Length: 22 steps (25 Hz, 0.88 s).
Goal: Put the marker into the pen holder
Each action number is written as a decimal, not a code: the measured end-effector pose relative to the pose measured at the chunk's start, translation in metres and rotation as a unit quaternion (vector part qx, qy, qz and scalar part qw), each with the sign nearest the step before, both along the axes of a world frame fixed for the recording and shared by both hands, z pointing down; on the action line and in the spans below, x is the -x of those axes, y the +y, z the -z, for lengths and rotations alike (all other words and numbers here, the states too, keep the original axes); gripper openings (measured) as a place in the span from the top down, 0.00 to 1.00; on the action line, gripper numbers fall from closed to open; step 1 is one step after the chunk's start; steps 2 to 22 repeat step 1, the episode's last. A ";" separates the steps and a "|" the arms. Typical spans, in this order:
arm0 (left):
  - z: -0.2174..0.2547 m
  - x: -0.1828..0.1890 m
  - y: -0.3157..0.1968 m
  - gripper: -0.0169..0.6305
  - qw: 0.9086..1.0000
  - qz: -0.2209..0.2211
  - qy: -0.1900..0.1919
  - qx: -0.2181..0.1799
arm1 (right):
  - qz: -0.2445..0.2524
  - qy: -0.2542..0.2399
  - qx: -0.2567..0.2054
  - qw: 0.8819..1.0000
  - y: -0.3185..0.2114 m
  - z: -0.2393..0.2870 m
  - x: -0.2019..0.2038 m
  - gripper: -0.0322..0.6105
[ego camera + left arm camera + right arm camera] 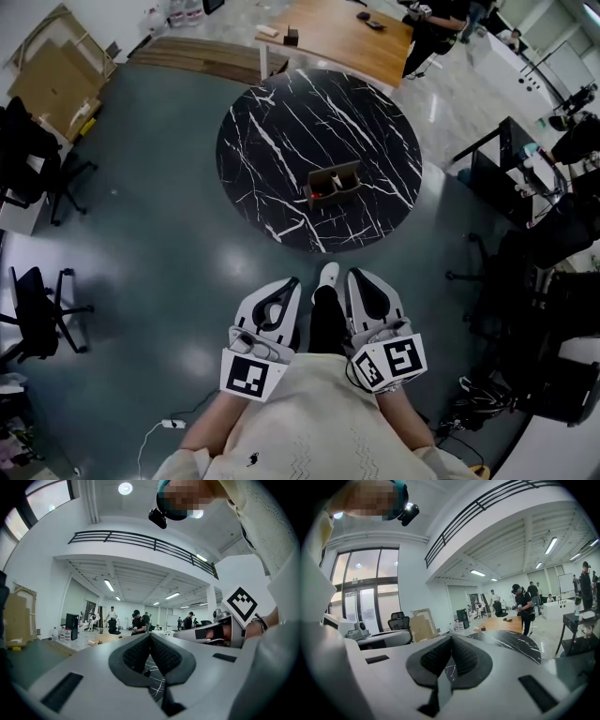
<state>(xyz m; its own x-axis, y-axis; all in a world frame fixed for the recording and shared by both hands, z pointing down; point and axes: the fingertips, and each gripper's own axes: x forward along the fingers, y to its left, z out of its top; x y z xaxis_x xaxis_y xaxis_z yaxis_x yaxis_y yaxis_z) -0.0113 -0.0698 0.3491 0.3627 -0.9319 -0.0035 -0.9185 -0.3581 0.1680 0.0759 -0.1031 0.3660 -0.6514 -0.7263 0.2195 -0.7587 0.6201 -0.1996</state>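
Observation:
A brown wooden pen holder [334,182] stands near the middle of the round black marble table [281,122], a few steps ahead of me. Something small, red and white, shows at the holder's left end [319,195]; I cannot tell if it is the marker. My left gripper [292,282] and right gripper [354,275] hang close to my body over the dark floor, well short of the table. Each is shut with nothing between its jaws, as the left gripper view [150,635] and the right gripper view [451,638] show.
Office chairs [37,309] stand at the left, dark desks with gear [525,187] at the right. A wooden table [337,28] and people are beyond the marble table. Cardboard [52,80] leans far left. A cable [159,427] lies on the floor by my left side.

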 end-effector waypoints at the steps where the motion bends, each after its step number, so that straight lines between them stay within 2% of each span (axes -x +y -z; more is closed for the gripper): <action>1: 0.000 -0.001 0.000 0.95 1.000 0.000 0.001 -0.001 | -0.001 0.000 0.001 1.000 0.000 -0.001 -0.001 0.92; 22: 0.000 -0.001 0.000 0.95 1.000 0.000 0.001 -0.001 | -0.001 0.000 0.001 1.000 0.000 -0.001 -0.001 0.92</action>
